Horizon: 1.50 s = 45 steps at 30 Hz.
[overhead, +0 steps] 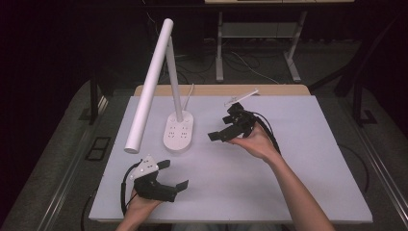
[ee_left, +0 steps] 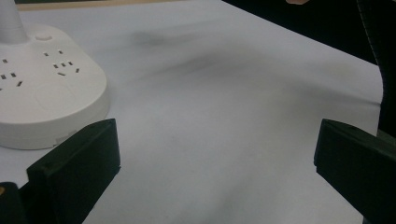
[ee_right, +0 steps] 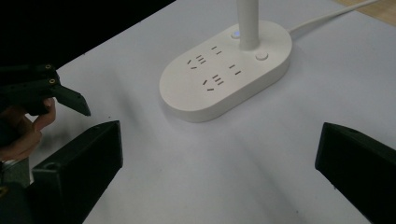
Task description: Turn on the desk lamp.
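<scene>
High view: lamp stands at eleven o'clock on my tabletop. Left tongs and right tongs gape, empty. Lamp looks rigid, top-heavy; I'd grip its stem.

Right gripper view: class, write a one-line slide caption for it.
Open right gripper faces the white lamp base with sockets; the left gripper waits at the side.
</scene>
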### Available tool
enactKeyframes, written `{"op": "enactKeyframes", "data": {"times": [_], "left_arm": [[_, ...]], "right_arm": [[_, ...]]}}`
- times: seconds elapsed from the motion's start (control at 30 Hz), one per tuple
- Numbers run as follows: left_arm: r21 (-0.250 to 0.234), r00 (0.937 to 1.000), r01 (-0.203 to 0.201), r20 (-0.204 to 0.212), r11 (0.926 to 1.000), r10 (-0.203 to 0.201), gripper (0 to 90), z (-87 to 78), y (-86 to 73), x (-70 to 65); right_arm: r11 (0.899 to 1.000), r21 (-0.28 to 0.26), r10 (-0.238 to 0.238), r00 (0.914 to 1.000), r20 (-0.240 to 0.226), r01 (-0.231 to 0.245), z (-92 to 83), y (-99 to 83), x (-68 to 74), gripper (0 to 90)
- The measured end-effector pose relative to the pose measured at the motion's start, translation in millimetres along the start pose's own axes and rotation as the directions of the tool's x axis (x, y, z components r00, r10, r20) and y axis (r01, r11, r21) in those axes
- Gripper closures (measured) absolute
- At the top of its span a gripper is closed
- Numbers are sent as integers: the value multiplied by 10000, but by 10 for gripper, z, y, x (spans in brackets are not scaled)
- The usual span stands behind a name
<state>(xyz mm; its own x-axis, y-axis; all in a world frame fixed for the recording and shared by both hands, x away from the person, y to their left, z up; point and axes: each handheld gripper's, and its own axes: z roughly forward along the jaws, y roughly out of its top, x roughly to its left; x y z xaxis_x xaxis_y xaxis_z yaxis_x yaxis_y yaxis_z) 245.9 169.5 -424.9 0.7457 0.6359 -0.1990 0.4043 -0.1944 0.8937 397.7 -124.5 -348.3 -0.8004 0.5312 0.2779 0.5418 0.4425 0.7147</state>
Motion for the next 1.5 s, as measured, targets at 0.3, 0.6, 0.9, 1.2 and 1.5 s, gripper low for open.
{"op": "enactKeyframes", "data": {"times": [0.3, 0.6, 0.9, 1.2, 1.5], "left_arm": [[-2, 10000, 11, 1, 10000, -11, 0, -7, 3, 7], [-34, 10000, 8, 34, 10000, -8, 0, -6, 4, 7], [-11, 10000, 27, 52, 10000, -27, 0, -5, 2, 20], [-102, 10000, 1, -6, 9999, -1, 0, -27, 9, 31], [-103, 10000, 41, 25, 9999, -40, 0, -34, 11, 36]], "right_arm": [[9996, 293, -15, 10000, -16, 16, 162, 172, -73, 5], [9993, 371, 2, 10000, 64, -5, 306, 334, -163, 5], [9992, 337, 220, 9997, 60, -222, 487, 413, -258, 6], [9990, -22, 436, 9990, -83, -436, 687, 496, -350, 61], [9966, -456, 678, 9976, -151, -684, 845, 483, -441, 227]]}}
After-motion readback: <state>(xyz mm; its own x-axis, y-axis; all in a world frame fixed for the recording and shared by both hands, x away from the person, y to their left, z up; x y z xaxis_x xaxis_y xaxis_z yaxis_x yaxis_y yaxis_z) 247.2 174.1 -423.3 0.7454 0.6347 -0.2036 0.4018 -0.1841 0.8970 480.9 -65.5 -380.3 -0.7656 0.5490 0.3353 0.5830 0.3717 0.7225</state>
